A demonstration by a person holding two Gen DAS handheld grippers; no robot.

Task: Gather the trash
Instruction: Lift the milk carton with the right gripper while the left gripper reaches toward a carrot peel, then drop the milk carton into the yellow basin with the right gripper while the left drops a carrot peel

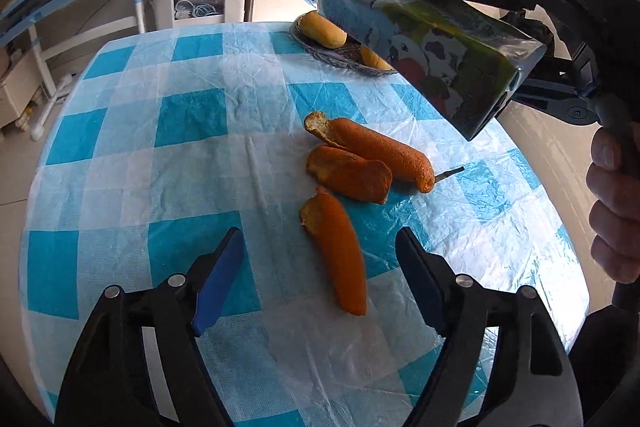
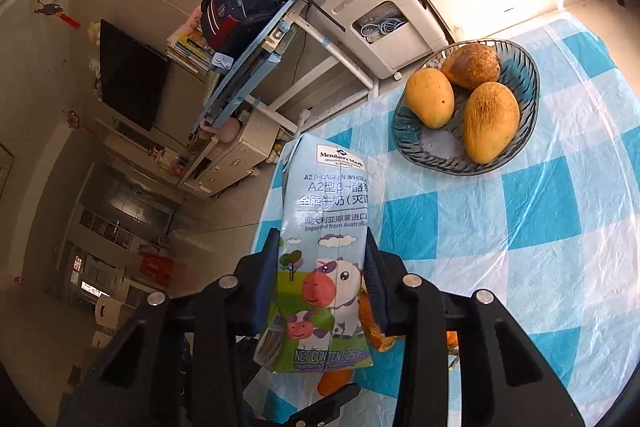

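Three curled orange peels lie mid-table in the left wrist view: a long peel [image 1: 372, 151], a shorter peel [image 1: 348, 173] against it, and the nearest peel [image 1: 340, 251]. My left gripper [image 1: 320, 233] hangs open just above the table, its blue pads either side of the nearest peel's far end without touching it. A pale-blue milk carton [image 1: 432, 43] with a cartoon cow is lifted off the table at the upper right. In the right wrist view my right gripper [image 2: 322, 233] is shut on that carton [image 2: 324, 227], pads pressing its two narrow sides. Peel pieces [image 2: 374, 327] show below it.
The round table [image 1: 160, 147] wears a blue-and-white checked plastic cloth. A glass bowl [image 2: 532, 83] with three mangoes [image 2: 490, 121] stands at the far edge. A person's hand [image 1: 612, 211] holds the right gripper's handle. Beyond the table stand a white appliance [image 2: 384, 23] and a desk [image 2: 256, 47].
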